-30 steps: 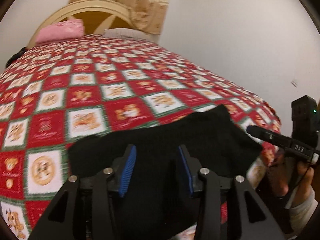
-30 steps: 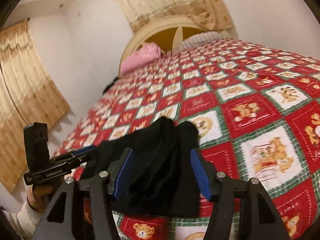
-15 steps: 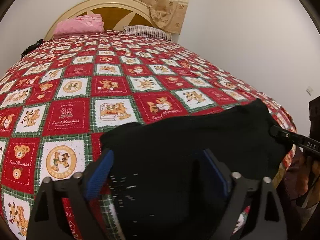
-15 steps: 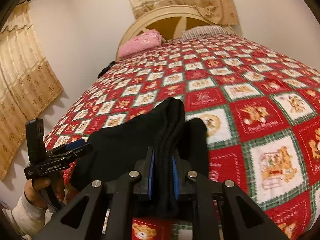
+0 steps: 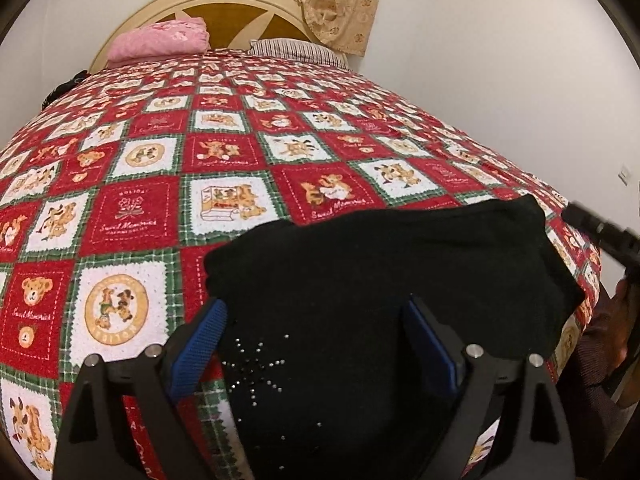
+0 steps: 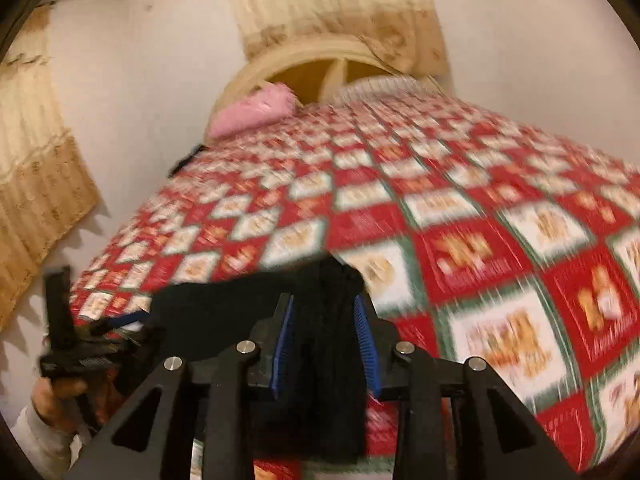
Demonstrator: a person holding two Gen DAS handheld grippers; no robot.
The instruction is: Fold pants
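Pants: one black pair, already folded into a compact bundle, lying at the near edge of the bed, lower centre in both views. Small rhinestone starburst on the fabric, bottom centre of the left wrist view.

Step, as I judge it: late stage, release after a fold.

- Left gripper: jaws wide, straddling the bundle, and the blue pads aren't pressing on it. Holds nothing.
- Right gripper: jaws partly open and have just been opening. A thick ridge of folded cloth stands between the pads. The view is blurred, so I can't tell whether they're gripping it or have let go.

Next move, my read: the right jaws need to come clear of the ridge without dragging the stack. Pull back along the fingers, not sideways. Then check whether another fold is needed or the bundle only wants squaring up. The bundle sits close to the mattress edge at lower right of the left view, so any tug toward the person risks sliding it off.

Count:
- pants: 1
- grippers: 2, each visible at the edge of the other's view
- quilt: 1, red, white and green bear patchwork, covering the bed
- pink pillow: 1, upper left by the headboard
- striped pillow: 1, just right of the pink one
- curtains: 2, one behind the headboard and one on the left wall in the right wrist view
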